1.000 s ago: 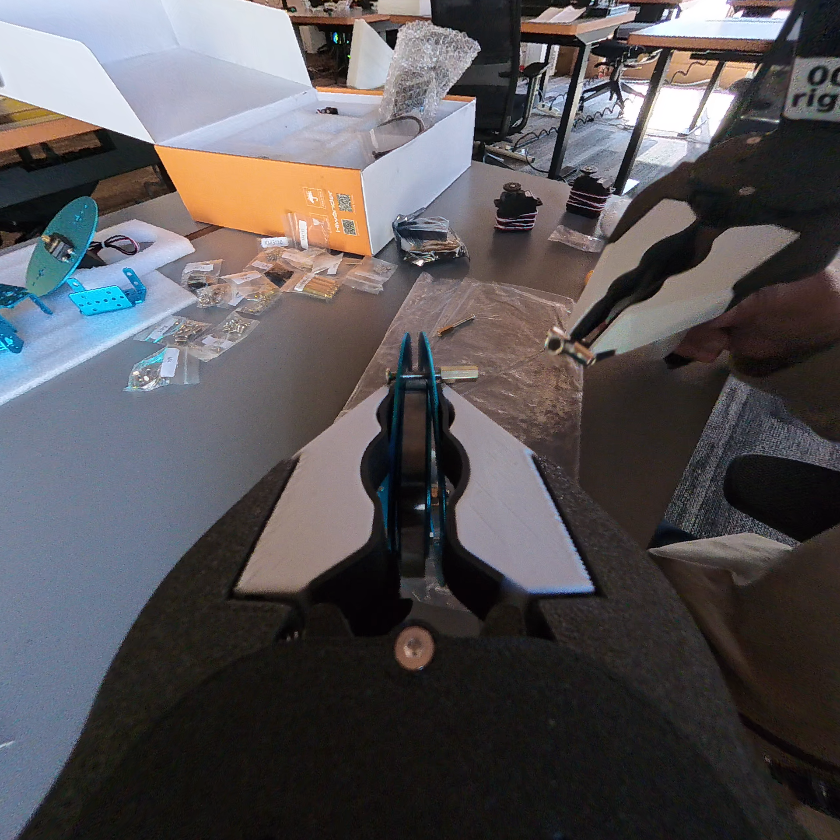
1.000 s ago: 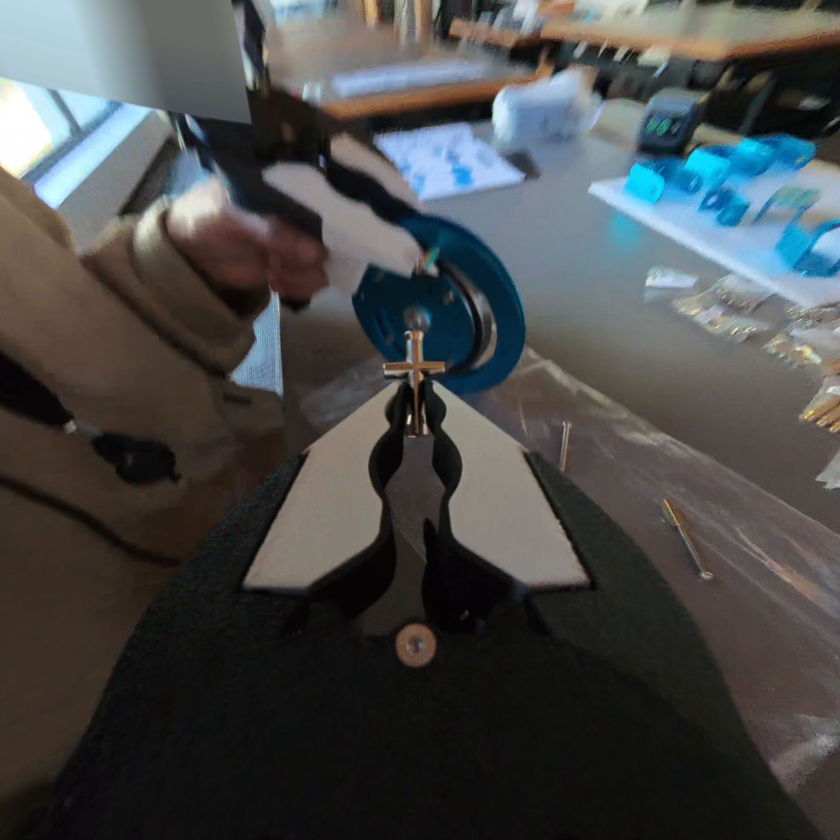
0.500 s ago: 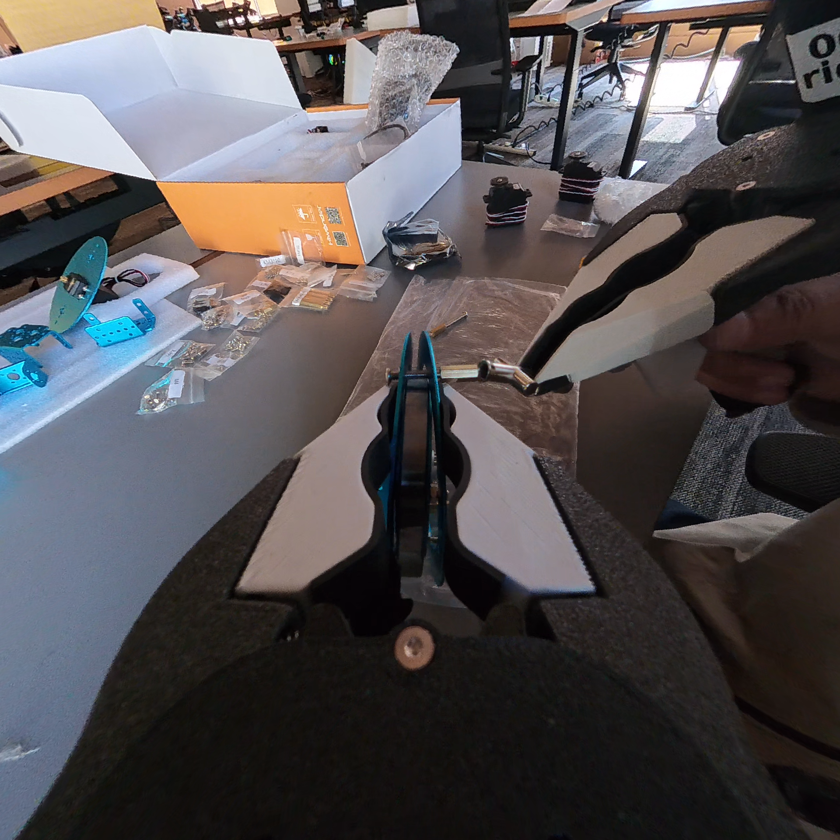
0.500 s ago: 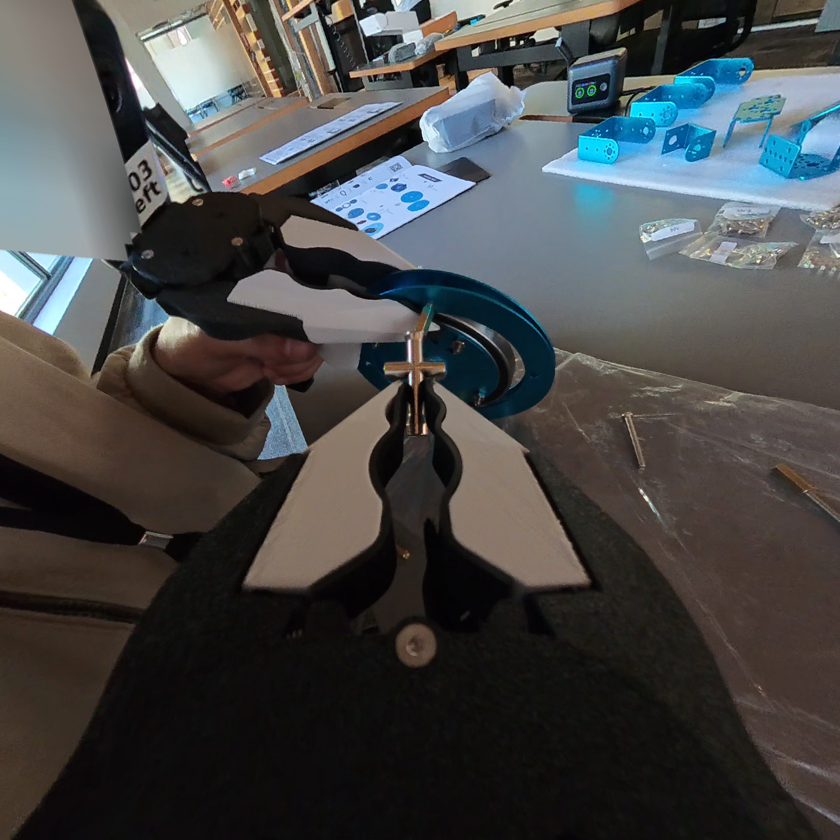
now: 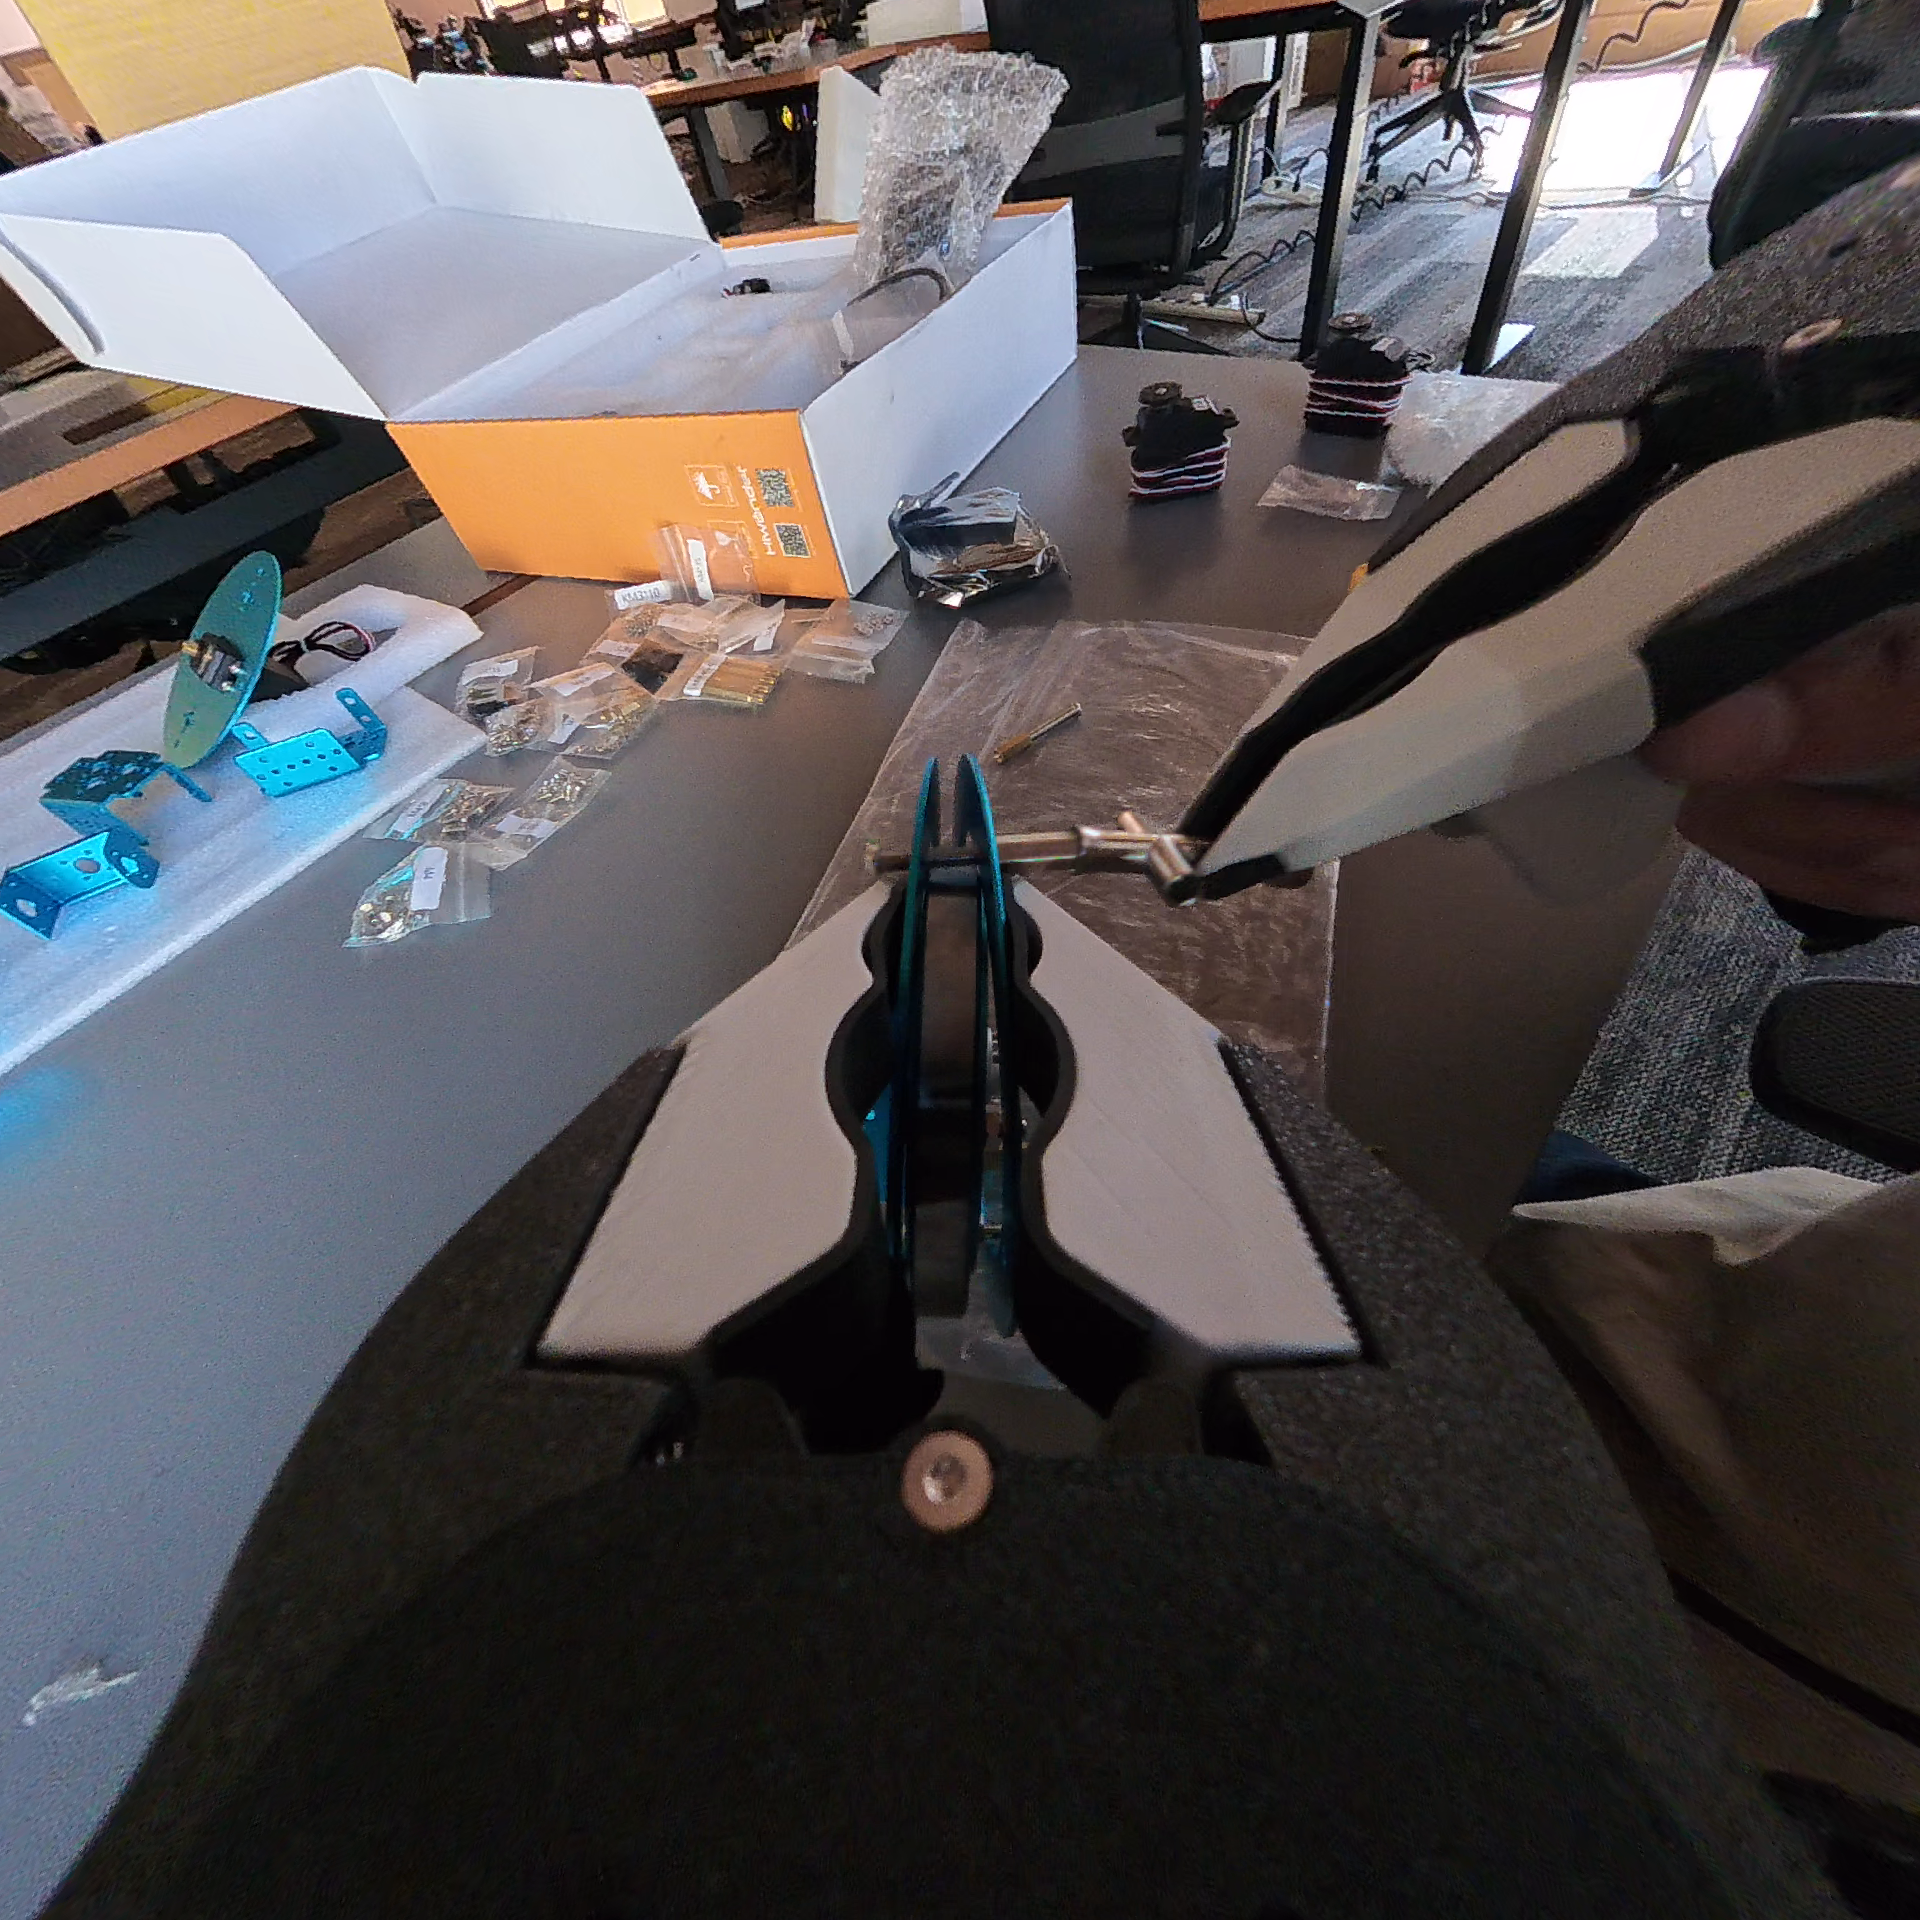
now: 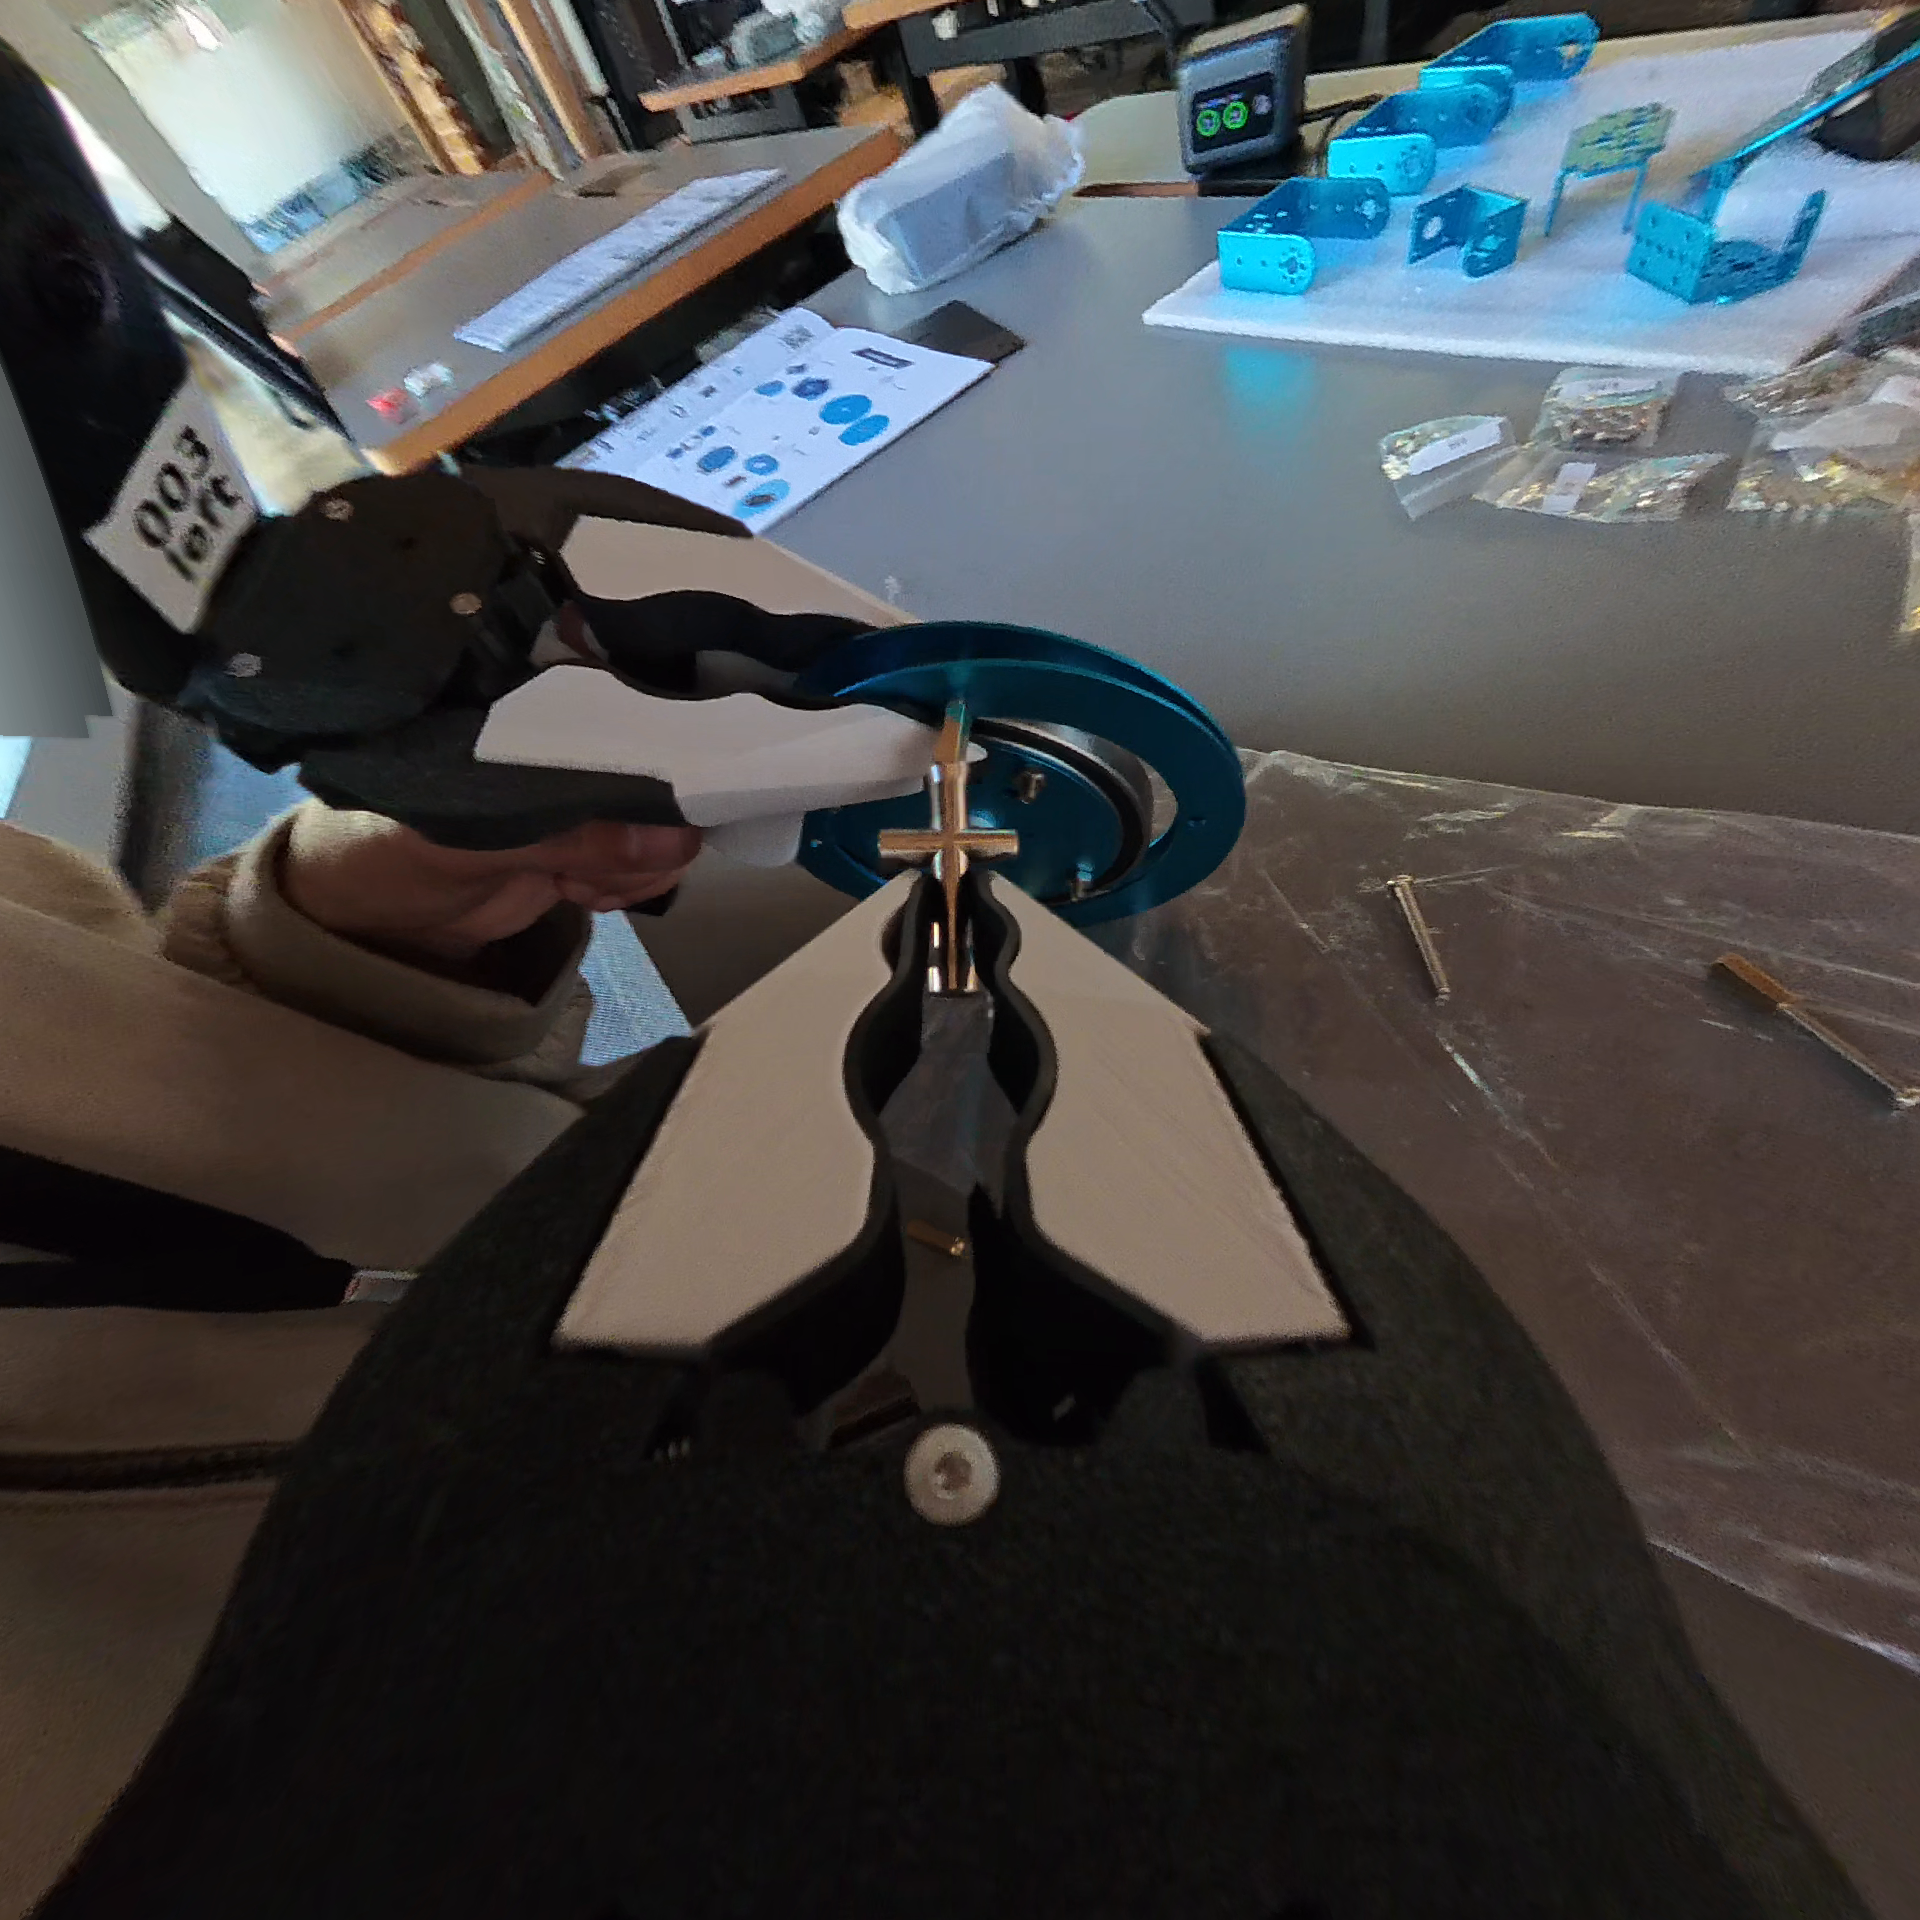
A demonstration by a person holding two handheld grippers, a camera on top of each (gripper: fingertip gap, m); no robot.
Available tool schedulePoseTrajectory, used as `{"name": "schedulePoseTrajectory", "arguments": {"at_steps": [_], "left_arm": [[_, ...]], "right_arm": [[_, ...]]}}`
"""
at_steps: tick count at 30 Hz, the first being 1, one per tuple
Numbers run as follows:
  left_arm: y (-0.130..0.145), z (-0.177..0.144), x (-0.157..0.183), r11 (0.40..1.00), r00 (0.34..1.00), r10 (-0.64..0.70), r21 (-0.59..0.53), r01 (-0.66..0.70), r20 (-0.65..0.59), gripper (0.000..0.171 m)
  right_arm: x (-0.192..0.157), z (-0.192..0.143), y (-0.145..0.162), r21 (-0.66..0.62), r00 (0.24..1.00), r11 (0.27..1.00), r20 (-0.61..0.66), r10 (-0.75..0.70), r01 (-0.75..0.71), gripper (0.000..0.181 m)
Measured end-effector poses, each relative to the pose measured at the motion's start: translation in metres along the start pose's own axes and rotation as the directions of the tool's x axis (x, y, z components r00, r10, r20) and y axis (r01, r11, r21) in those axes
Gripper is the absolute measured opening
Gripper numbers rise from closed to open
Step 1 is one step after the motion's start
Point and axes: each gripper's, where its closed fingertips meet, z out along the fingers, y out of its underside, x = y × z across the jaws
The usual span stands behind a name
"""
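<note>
Gleaming blue twin-disc assembly [image 5: 951, 935] edge-on

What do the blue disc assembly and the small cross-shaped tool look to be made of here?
Blue disc assembly, clamped in the left hand-held gripper: probably anodised aluminium, given its thin rigid plates with an even metallic blue sheen. Cross-shaped tool, pinched in the right hand-held gripper: likely plated or polished steel, bright silver with sharp highlights. The exact alloys cannot be told from the pictures.

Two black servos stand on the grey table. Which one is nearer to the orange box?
The left servo, beside the crumpled dark bag. The other servo stands farther right, by the table's far edge, away from the box.
</note>
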Motion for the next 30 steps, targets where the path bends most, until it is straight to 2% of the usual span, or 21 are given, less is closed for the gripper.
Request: {"name": "schedulePoseTrajectory", "arguments": {"at_steps": [3,6,8,10,11,13,15,17,18,22,24,26,28,30], "left_arm": [[0.000,0.000,0.000,0.999,0.998,0.035,-0.018,-0.035,0.045,0.014],[0.000,0.000,0.002,0.999,0.998,0.030,-0.020,-0.029,0.055,0.013],[0.000,0.000,0.003,0.999,0.998,0.037,-0.020,-0.037,0.042,0.013],[0.000,-0.001,0.006,0.998,0.998,0.056,-0.013,-0.055,0.033,0.013],[0.000,-0.002,0.006,0.998,0.997,0.067,-0.008,-0.066,0.032,0.013],[0.000,-0.004,0.008,0.998,0.998,0.058,0.009,-0.059,0.017,0.013],[0.000,-0.005,0.010,0.998,0.998,0.059,0.022,-0.059,0.000,0.014],[0.001,-0.006,0.011,0.996,0.996,0.086,0.018,-0.086,0.012,0.014],[0.001,-0.006,0.012,0.996,0.995,0.093,0.015,-0.093,0.021,0.014],[0.000,-0.005,0.013,0.994,0.993,0.113,0.007,-0.113,0.041,0.014],[0.000,-0.004,0.012,0.995,0.994,0.096,0.008,-0.097,0.048,0.014],[0.000,-0.003,0.011,0.997,0.996,0.080,0.001,-0.080,0.045,0.013],[-0.001,-0.002,0.010,0.997,0.995,0.081,-0.009,-0.081,0.050,0.013],[-0.001,-0.002,0.010,0.997,0.996,0.077,-0.013,-0.077,0.051,0.014]], "right_arm": [[0.002,0.001,0.000,-0.058,0.975,0.986,-0.150,-0.165,0.158,0.006],[0.007,-0.001,0.001,-0.175,0.858,0.912,-0.312,-0.409,0.371,0.006],[0.008,0.000,0.004,-0.257,0.783,0.861,-0.361,-0.507,0.439,0.006],[0.008,0.000,0.006,-0.290,0.775,0.851,-0.360,-0.520,0.437,0.006],[0.006,-0.001,0.006,-0.265,0.816,0.878,-0.335,-0.471,0.398,0.006],[-0.001,-0.002,0.006,-0.180,0.936,0.955,-0.221,-0.274,0.237,0.006],[-0.008,-0.005,0.006,-0.127,0.997,0.991,-0.063,-0.044,0.036,0.005],[-0.010,-0.008,0.005,-0.122,0.990,0.985,0.059,0.131,-0.124,0.005],[-0.010,-0.009,0.004,-0.127,0.982,0.979,0.083,0.169,-0.157,0.005],[-0.009,-0.010,0.008,-0.211,0.983,0.964,0.053,0.175,-0.160,0.006],[-0.006,-0.009,0.007,-0.230,0.995,0.968,-0.001,0.103,-0.100,0.006],[-0.002,-0.009,0.007,-0.260,0.991,0.963,-0.100,-0.092,0.063,0.005],[0.001,-0.008,0.006,-0.318,0.930,0.920,-0.208,-0.301,0.227,0.005],[0.006,-0.008,0.005,-0.388,0.832,0.856,-0.299,-0.468,0.342,0.005]]}}
